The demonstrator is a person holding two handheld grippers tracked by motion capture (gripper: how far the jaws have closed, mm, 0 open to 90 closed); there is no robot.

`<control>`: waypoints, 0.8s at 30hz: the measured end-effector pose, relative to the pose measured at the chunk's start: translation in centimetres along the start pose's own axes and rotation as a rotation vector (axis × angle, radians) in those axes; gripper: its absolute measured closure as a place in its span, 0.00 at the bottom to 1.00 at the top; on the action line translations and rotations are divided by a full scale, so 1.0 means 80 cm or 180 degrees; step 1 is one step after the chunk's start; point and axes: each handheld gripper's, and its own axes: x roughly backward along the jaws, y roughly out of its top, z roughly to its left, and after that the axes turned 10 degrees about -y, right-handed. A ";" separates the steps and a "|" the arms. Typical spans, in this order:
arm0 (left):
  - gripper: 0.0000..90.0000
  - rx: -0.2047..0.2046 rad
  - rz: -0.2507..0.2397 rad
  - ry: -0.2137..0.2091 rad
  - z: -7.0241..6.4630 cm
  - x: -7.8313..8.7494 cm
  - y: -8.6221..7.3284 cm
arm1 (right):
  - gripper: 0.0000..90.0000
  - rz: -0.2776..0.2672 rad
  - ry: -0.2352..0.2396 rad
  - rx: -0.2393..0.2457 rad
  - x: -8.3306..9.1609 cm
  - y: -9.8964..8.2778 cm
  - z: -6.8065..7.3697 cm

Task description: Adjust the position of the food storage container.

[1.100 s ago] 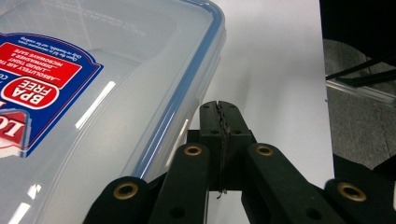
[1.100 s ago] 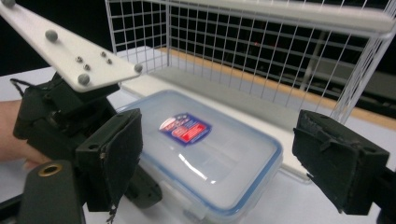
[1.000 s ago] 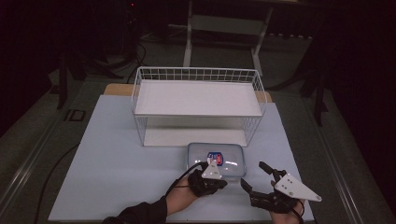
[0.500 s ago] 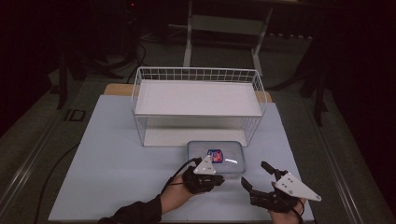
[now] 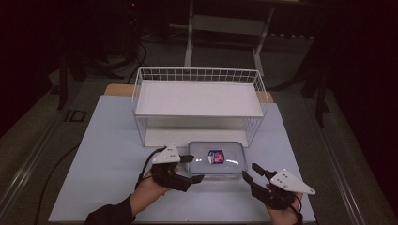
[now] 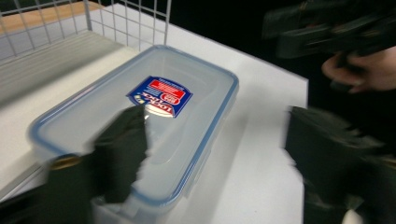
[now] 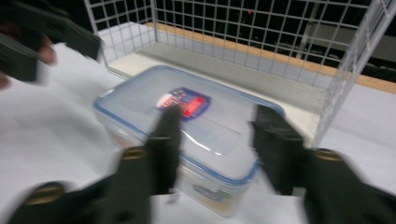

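Observation:
A clear plastic container [image 5: 217, 161] with a blue-rimmed lid and a red and blue label lies on the white table, just in front of the wire rack. My left gripper [image 5: 192, 168] is at its left front corner. Its jaws have just been opening and now stand wide open, with the container [image 6: 140, 107] partly between them and untouched. My right gripper [image 5: 252, 172] sits at the right front corner. Its jaws have just been closing but stay apart, open, and the container [image 7: 187, 116] lies just beyond them. The other hand and its gripper show blurred in each gripper view.
A white wire rack [image 5: 199, 98] with a flat shelf stands behind the container, and its mesh wall [image 7: 261, 28] is close behind the lid. The white table top [image 5: 108, 154] ends at a wooden strip at the back. Dark floor and stands surround the table.
My left gripper has moved left, from the container's front edge to its left front corner, and its jaws have opened. The right gripper has stayed put while its jaws narrowed.

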 end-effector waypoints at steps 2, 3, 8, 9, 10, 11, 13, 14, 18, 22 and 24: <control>0.11 -0.0011 -0.0059 0.0052 0.001 0.010 -0.003 | 0.80 0.0097 -0.0041 -0.0002 -0.006 0.000 -0.007; 0.07 0.0029 -0.0092 0.0072 0.003 0.014 -0.005 | 0.86 0.0144 -0.0064 -0.0008 -0.009 -0.001 -0.011; 0.00 0.0159 -0.0255 0.0079 0.011 0.034 -0.018 | 1.00 0.0411 -0.0172 -0.0050 -0.030 -0.007 -0.029; 0.00 0.0181 -0.0273 0.0097 0.014 0.037 -0.021 | 1.00 0.0456 -0.0223 -0.0039 -0.036 -0.009 -0.032; 0.00 0.0202 -0.0300 0.0116 0.015 0.040 -0.023 | 1.00 0.0500 -0.0265 -0.0057 -0.041 -0.010 -0.035; 0.00 0.0233 -0.0340 0.0139 0.018 0.044 -0.026 | 1.00 0.0536 -0.0288 -0.0071 -0.046 -0.011 -0.038; 0.00 0.0264 -0.0346 0.0197 0.023 0.050 -0.031 | 1.00 0.0609 -0.0353 -0.0127 -0.057 -0.014 -0.046; 0.00 0.0268 -0.0368 0.0230 0.024 0.053 -0.034 | 1.00 0.0655 -0.0377 -0.0147 -0.063 -0.014 -0.049; 0.00 0.0320 -0.0408 0.0304 0.029 0.061 -0.044 | 1.00 0.0769 -0.0441 -0.0128 -0.083 -0.020 -0.051; 0.00 0.0290 -0.0371 0.0348 0.029 0.063 -0.047 | 1.00 0.0851 -0.0339 -0.0152 -0.097 -0.022 -0.045; 0.00 0.0287 -0.0386 0.0352 0.029 0.064 -0.048 | 1.00 0.0857 -0.0351 -0.0170 -0.100 -0.021 -0.043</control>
